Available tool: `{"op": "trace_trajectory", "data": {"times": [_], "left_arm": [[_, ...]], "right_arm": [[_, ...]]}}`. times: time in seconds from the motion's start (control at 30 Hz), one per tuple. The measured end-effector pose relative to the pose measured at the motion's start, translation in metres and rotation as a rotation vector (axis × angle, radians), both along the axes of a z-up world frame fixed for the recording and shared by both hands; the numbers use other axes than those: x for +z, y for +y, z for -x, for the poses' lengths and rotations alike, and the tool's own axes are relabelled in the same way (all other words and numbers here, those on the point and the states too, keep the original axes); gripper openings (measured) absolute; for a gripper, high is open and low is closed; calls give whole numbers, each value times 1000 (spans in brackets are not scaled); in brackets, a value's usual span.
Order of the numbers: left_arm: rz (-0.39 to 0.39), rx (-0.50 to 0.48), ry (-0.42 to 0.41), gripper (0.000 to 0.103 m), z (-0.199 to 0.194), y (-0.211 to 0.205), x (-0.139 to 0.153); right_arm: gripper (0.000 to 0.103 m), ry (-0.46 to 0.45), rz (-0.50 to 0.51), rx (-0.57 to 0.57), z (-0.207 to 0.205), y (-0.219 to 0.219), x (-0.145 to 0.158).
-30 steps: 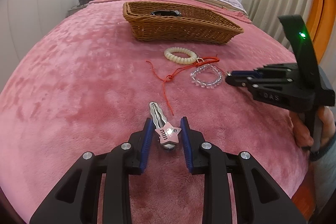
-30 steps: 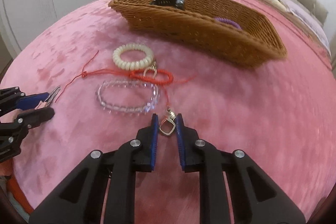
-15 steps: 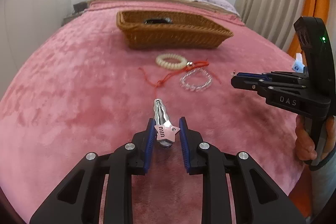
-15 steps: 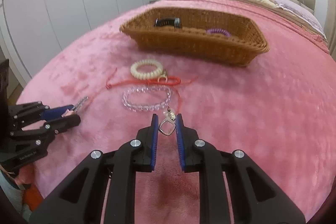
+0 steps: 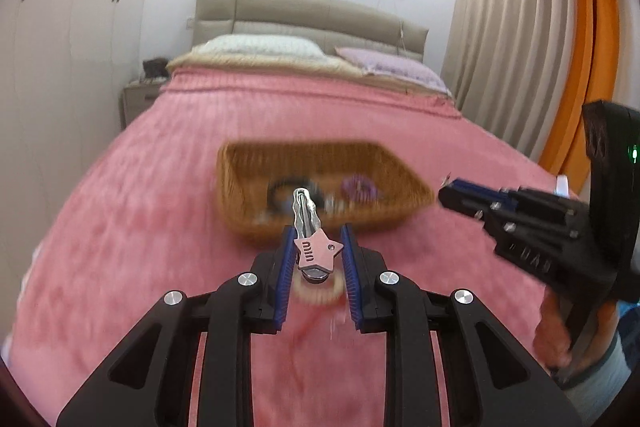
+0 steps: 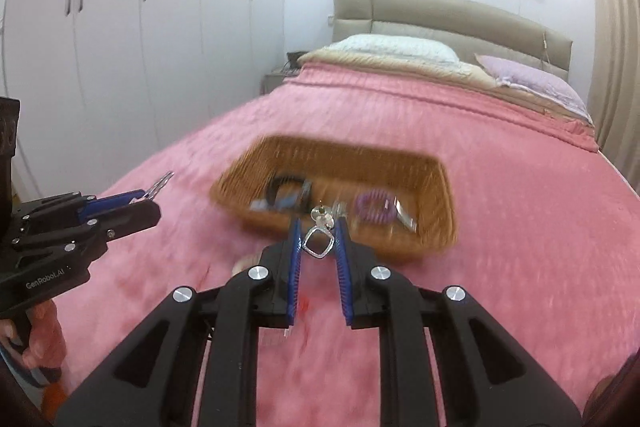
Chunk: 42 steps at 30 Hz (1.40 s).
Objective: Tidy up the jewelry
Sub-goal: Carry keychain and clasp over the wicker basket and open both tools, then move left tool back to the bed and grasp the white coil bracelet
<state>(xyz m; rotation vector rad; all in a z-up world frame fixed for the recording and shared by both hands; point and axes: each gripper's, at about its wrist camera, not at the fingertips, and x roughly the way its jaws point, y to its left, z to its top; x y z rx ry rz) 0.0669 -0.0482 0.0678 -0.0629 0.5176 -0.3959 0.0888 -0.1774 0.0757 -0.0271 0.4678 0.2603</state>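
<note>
My left gripper (image 5: 316,251) is shut on a silver hair clip with a pink star (image 5: 318,253), held in the air in front of the wicker basket (image 5: 236,203). My right gripper (image 6: 317,242) is shut on a silver square earring (image 6: 318,243), also held up before the basket (image 6: 440,223). The basket holds a purple hair tie (image 5: 360,189), a black band (image 6: 286,187) and other small pieces. The cream coil bracelet (image 5: 318,293) and a red cord (image 5: 304,327) lie blurred on the pink blanket under the left gripper. Each gripper shows in the other's view: right (image 5: 444,193), left (image 6: 154,195).
The pink blanket (image 6: 520,227) covers the whole bed. Pillows (image 5: 264,47) and a grey headboard lie at the far end. White wardrobes (image 6: 120,27) stand to the left, curtains (image 5: 520,27) to the right. A nightstand (image 5: 140,99) is at the bed's far left corner.
Both grippers have risen off the blanket and moved forward toward the basket, each still holding its piece. The bracelets and red cord have dropped below the view.
</note>
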Motion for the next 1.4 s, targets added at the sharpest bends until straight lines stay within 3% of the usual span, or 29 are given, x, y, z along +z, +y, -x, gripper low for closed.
{"op": "trace_trajectory", "data": {"times": [0.13,0.3,0.47,0.6,0.77,0.83,1.1,1.27,1.4], "left_arm": [[1,4,-21,22,-51,-12,10],[23,8,20,22,-110,-20,-5],[-12,7,66,22,-142,-24,-35],[-13,0,114,22,-152,-20,-54],[-3,-10,144,22,-154,-19,-58],[21,-14,150,30,-151,-15,-57],[106,-38,105,42,-108,4,-30],[101,-55,107,44,-79,6,-32],[66,-58,157,44,-70,3,-48]], "right_arm": [[14,-5,-8,-16,-39,-2,12],[14,44,-21,-38,-93,-7,4],[14,115,40,-77,-139,-1,-32],[14,182,14,-87,-157,-5,-57],[15,232,-15,-90,-166,-11,-66],[17,246,-47,-86,-166,-15,-66],[22,218,-73,-73,-126,-21,-52],[24,186,-75,-73,-97,-19,-46],[24,199,-93,-75,-82,-22,-45]]}}
